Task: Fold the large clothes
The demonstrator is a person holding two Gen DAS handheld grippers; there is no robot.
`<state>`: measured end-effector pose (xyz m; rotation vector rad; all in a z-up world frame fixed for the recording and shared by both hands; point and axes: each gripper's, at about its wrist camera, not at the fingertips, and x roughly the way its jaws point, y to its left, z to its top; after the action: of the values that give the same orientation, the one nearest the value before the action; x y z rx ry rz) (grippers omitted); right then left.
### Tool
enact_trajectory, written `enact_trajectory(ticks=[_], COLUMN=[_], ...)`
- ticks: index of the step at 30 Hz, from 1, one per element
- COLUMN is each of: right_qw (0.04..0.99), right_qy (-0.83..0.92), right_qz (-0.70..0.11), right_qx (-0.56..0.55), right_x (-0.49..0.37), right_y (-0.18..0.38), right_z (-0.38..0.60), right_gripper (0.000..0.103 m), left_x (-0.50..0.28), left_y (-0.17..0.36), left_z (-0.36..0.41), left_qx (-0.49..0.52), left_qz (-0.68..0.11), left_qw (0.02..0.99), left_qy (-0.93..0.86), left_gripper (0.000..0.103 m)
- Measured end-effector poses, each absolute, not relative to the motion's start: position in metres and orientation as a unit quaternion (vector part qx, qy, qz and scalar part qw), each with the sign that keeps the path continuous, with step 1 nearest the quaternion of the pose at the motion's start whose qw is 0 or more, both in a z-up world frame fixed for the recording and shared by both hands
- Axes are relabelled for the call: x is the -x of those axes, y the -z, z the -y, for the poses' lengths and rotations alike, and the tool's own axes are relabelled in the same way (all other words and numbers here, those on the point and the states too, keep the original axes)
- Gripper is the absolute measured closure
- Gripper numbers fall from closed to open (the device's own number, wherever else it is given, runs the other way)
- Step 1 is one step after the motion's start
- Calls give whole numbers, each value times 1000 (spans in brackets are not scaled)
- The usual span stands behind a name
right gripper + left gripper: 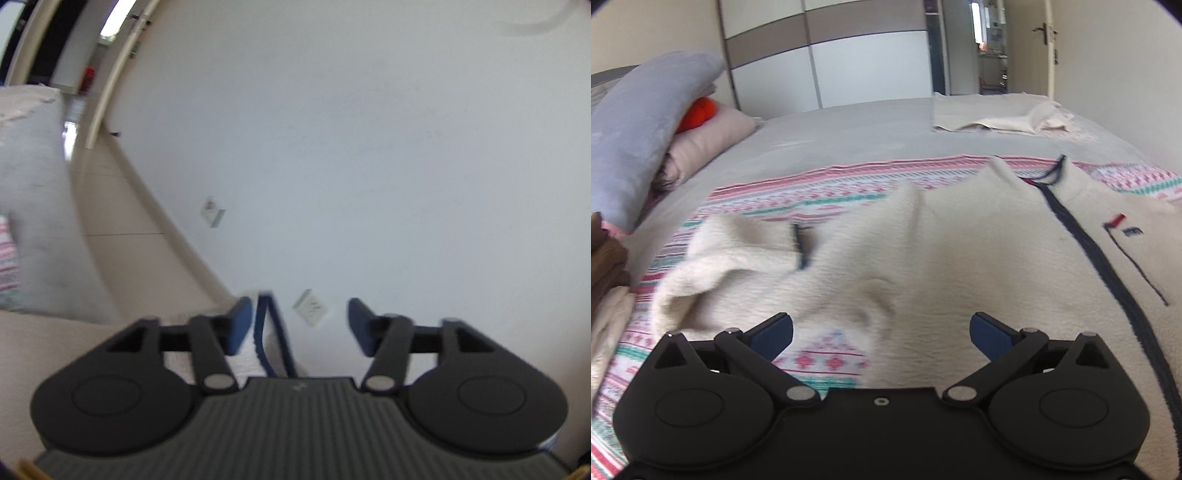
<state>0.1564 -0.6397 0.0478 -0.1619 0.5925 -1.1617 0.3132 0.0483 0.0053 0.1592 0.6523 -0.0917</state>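
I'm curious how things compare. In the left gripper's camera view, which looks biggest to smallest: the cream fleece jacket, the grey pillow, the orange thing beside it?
1. Cream fleece jacket, though it lies nearest the camera.
2. Grey pillow.
3. Orange thing, mostly hidden.

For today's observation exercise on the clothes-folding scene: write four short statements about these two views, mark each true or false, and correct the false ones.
1. The cream fleece lies on a patterned bed cover. True.
2. The left gripper is clamped on a sleeve. False: its jaws stand open, gripping nothing.
3. The fleece has a dark zip. True.
4. The right gripper is shut. False: its jaws stand apart, with a dark-edged bit of fabric between them, not pinched.
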Motion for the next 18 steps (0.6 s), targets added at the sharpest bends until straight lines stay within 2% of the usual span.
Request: enact_trajectory(ticks=[4, 6, 8, 14, 18], right_qw=[835, 856, 874, 906, 919], right_qy=[477, 440, 402, 298, 239], right_qz=[-272, -268, -270, -300, -312], right_qx=[45, 37, 27, 3, -18], right_x=[-159, -166, -177, -219, -235], right_y=[-60, -66, -68, -60, -54], right_z=[602, 580, 559, 485, 439], right_gripper=[38, 27, 20, 19, 18], left_x=[-312, -312, -316, -351, -391], left_y=[-15, -19, -21, -7, 10], left_z=[-72, -84, -94, -111, -119], left_qx=[-89, -103, -125, -208, -265], left_qz=[-304, -293, -283, -274, -295], left_qw=[948, 951, 951, 938, 917], left_qy=[15, -1, -17, -38, -28], left_gripper=[0, 0, 0, 0, 0])
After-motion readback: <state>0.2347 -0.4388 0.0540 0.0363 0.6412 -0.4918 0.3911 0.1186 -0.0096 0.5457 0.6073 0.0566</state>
